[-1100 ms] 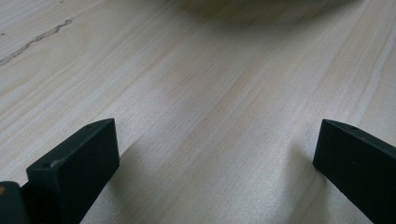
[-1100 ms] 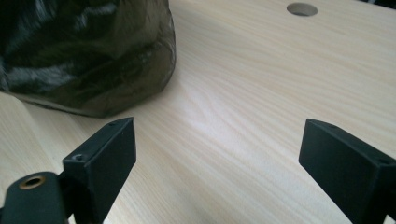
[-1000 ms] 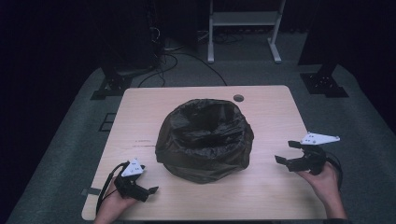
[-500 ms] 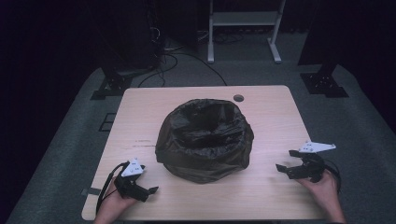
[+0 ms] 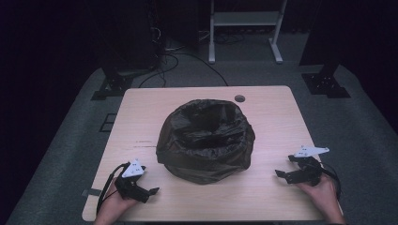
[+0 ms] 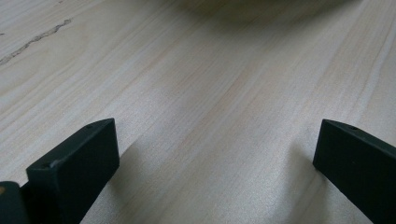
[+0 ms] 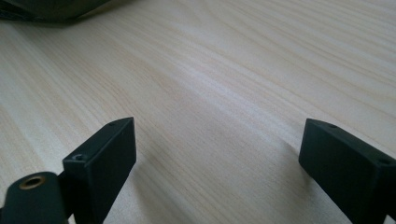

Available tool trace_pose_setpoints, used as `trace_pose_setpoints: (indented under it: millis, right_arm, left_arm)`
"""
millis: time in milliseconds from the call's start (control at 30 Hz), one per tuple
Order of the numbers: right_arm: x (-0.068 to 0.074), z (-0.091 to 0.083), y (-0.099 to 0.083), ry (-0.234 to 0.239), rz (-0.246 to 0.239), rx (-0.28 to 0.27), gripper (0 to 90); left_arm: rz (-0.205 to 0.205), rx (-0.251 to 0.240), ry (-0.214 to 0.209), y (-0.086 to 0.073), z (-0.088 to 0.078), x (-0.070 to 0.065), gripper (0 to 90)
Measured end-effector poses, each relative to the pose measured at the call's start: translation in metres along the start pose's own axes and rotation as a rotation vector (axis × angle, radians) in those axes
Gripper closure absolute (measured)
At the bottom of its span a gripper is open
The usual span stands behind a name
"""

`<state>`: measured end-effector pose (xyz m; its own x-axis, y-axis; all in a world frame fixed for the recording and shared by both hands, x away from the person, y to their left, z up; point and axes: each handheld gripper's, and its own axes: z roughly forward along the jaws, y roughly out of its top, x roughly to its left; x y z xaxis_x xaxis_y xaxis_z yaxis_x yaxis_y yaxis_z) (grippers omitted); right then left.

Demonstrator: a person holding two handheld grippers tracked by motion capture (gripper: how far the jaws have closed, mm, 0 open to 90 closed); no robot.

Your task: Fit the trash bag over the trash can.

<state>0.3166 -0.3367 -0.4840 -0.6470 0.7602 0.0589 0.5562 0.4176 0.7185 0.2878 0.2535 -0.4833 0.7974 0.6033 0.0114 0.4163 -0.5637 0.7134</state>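
Black bin bag [image 5: 205, 139] sat at centre of light wood table [image 5: 267, 108], crumpled, glossy, mouth open upward, folds sagging outward at base. Left gripper [image 5: 149, 191] and right gripper [image 5: 280, 174] rested low on tabletop either side, both jaws spread wide, holding nothing, apart from bag

floor: grey carpet [image 5: 56, 154] | table: light wood [image 5: 141, 112] | white rack [image 5: 244, 18] behind | room dark

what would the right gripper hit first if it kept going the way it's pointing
Probably the black bag: the right gripper, jaws open and low over the table, points toward the bag's base, with bare wood between.
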Motion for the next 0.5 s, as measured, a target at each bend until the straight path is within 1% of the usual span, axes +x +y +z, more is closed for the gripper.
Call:
trace_pose_setpoints:
  millis: [67,100,200,500]
  right_arm:
    - [0.0003,0.0004,-0.001,-0.005,-0.005,-0.007,9.6]
    - [0.0009,0.0007,-0.0023,-0.013,-0.021,-0.014,9.6]
    - [0.003,0.0014,-0.0034,-0.029,-0.041,-0.017,9.7]
    - [0.0034,0.0013,-0.0036,-0.031,-0.042,-0.017,9.7]
  left_arm:
    - [0.001,0.0,0.0,0.0,0.0,0.0,0.0]
    - [0.001,0.0,0.0,0.0,0.0,0.0,0.0]
    - [0.001,0.0,-0.001,0.0,0.0,0.0,0.0]
    - [0.001,0.0,-0.001,0.0,0.0,0.0,0.0]
